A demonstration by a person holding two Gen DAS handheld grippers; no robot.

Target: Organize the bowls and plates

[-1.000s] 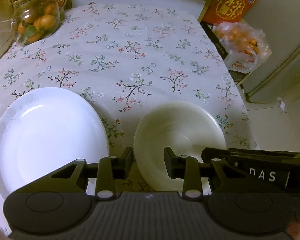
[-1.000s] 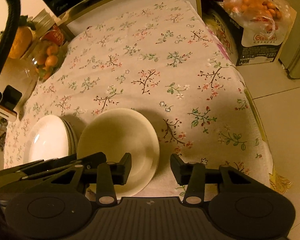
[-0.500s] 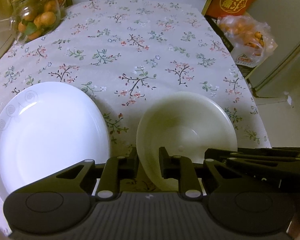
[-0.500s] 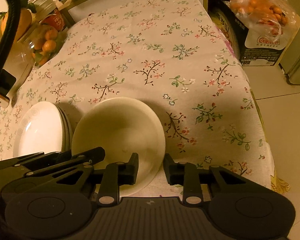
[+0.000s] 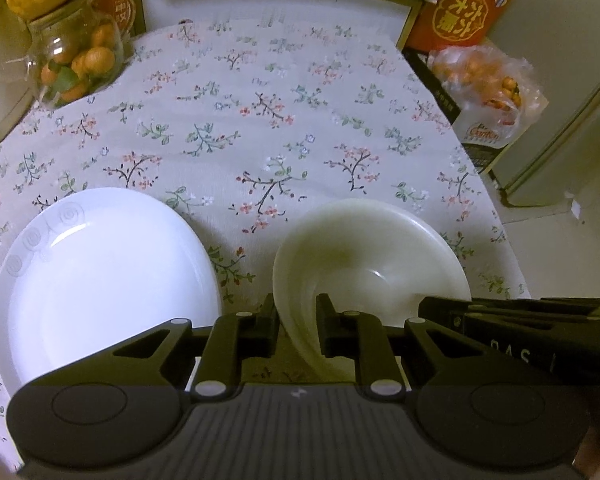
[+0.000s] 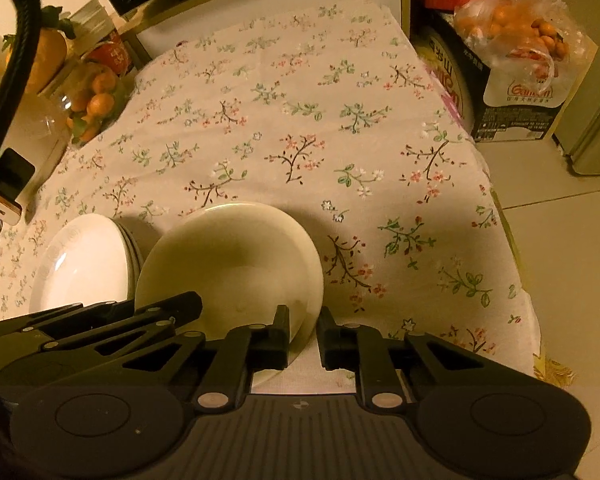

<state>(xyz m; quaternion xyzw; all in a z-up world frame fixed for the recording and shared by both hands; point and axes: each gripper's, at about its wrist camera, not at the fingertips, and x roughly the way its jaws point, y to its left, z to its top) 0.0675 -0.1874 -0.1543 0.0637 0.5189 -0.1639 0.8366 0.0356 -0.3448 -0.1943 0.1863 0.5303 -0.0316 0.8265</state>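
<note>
While both pairs of tongs close in on one dish, the stack of round white plates with a faint swirl pattern (image 5: 104, 276) sits untouched at the near left edge of the floral-clothed table (image 5: 260, 128), just beside the round cream-coloured bowl (image 5: 372, 264) near the front edge. The black left gripper (image 5: 297, 330) is closing its jaws on the bowl's left rim — the rim stands between them, pads against it. The black right gripper (image 6: 304, 338) is closing on the right rim likewise. A glass jar of small oranges (image 5: 76, 60) occupies the far left corner.
</note>
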